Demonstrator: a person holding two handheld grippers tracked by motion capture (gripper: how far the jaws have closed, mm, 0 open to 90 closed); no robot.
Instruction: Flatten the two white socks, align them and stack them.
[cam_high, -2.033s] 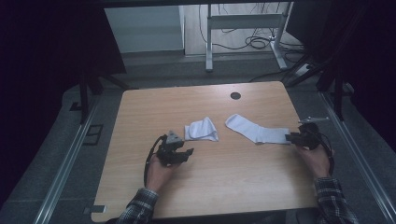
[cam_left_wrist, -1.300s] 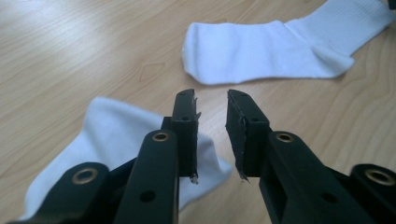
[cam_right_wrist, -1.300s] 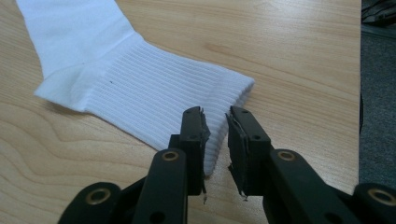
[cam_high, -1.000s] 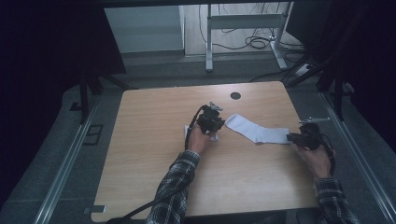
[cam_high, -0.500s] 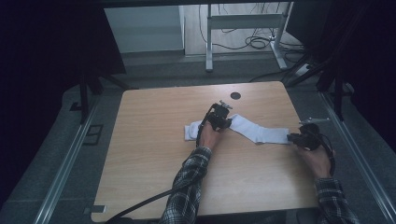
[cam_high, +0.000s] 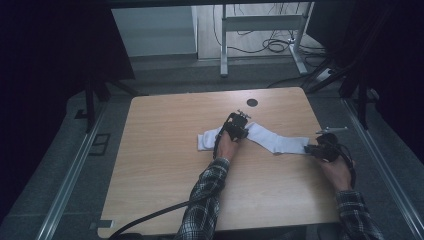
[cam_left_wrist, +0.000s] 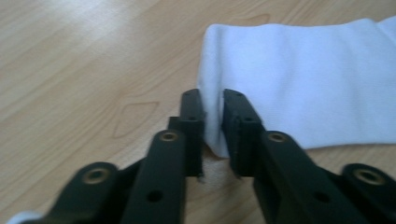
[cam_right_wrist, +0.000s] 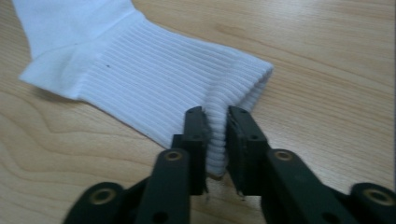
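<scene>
White long sock: a white ribbed cotton sock (cam_high: 277, 141) lies flat across the middle-right of the light wooden table (cam_high: 165, 165), running from the left gripper to the right gripper.
Second sock: a white folded sock (cam_high: 207, 139) lies just left of the left gripper; the high view does not settle whether the two socks touch.
Left gripper: the black left gripper (cam_high: 236, 126) sits over the long sock's smooth end. Its jaws have just been closing.
Left gripper view: the left gripper (cam_left_wrist: 214, 116) pinches a raised fold of smooth white fabric (cam_left_wrist: 299, 84) between its pads, at the sock's rounded edge. The high view hides this pinch under the gripper body.
Right gripper: the black right gripper (cam_high: 320, 149) rests at the long sock's right end, held by the right hand (cam_high: 337, 172). Its jaws have just been closing.
Right gripper view: the right gripper (cam_right_wrist: 216, 126) clamps the ribbed cuff (cam_right_wrist: 154, 88) at its open corner; the ribbing is too small to read from above.
Sleeves: plaid sleeves cover both forearms in the high view.
</scene>
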